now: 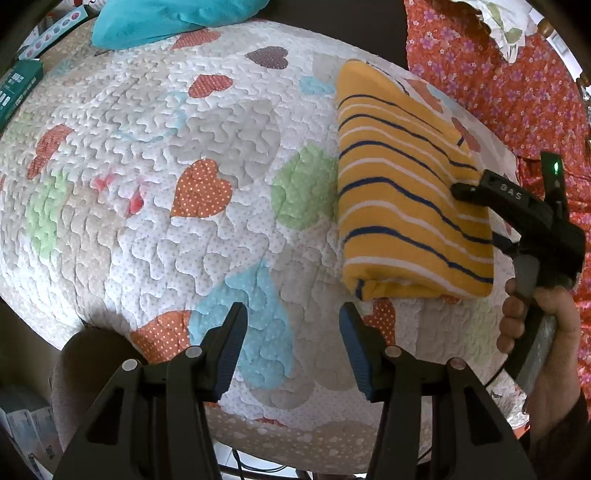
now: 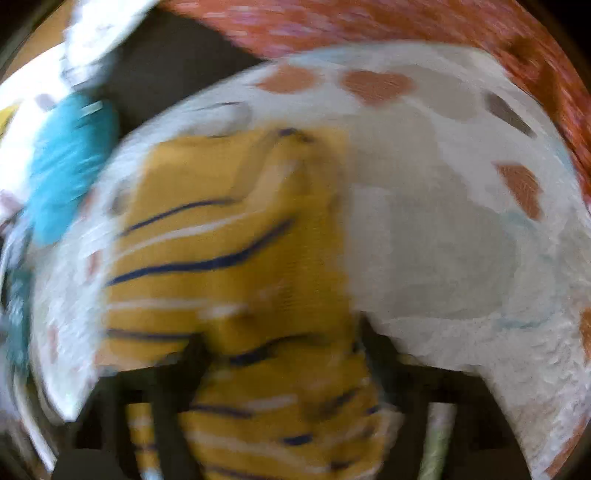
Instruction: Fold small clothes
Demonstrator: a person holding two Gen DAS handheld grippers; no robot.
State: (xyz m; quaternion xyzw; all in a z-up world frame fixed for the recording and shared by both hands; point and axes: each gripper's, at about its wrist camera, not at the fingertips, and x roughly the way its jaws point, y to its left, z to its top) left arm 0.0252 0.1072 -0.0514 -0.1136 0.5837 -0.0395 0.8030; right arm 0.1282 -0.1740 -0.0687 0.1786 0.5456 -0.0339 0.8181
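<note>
Left wrist cam: looks steeply down past its own jaws onto the heart-print quilt, mid-height, sharp; folded yellow striped garment sits right of frame. Right wrist cam: also pitched down, much closer, heavily motion-blurred, garment filling lower centre. Shared: garment, quilt, teal cloth, red floral fabric
</note>
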